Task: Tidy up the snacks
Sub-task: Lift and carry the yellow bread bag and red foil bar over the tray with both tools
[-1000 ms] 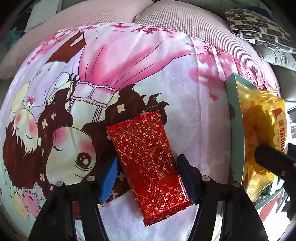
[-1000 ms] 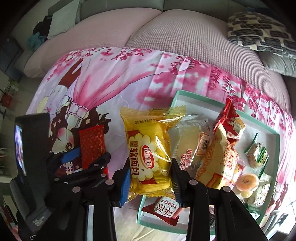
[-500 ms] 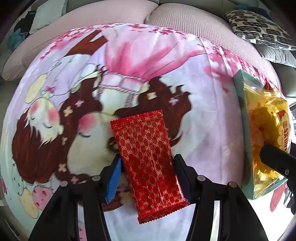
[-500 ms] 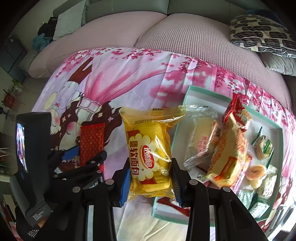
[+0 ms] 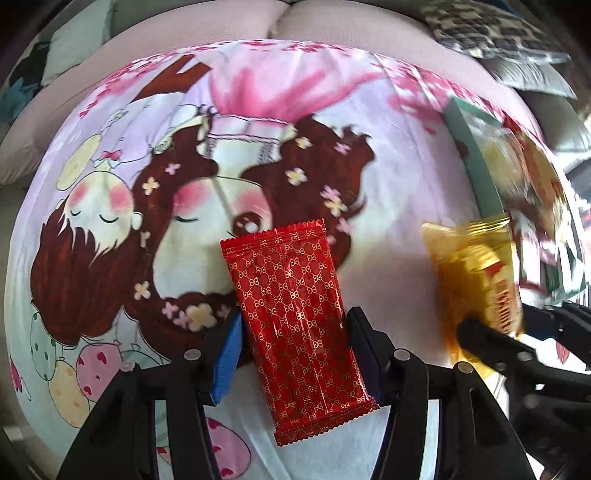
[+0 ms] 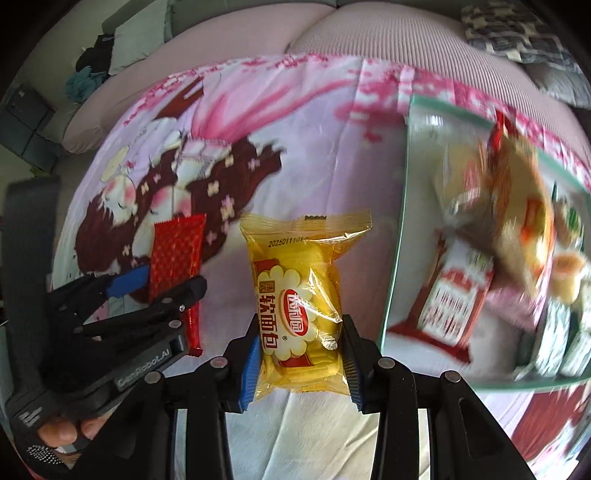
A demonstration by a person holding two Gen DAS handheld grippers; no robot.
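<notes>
Black tongs come first: the left gripper [image 5: 295, 354] is clamped on a red wafer pack [image 5: 293, 310], its jaws having just closed further, and the right gripper [image 6: 301, 354] pinches a yellow bread packet [image 6: 299, 302]. Both packs hang above the cartoon-print sheet [image 5: 184, 229]. Right of them lies a green-rimmed tray [image 6: 397, 258] of blurred snacks; farther off are pink cushions [image 6: 369, 33].

Snack tray [image 6: 397, 258] lies right of both held packets
</notes>
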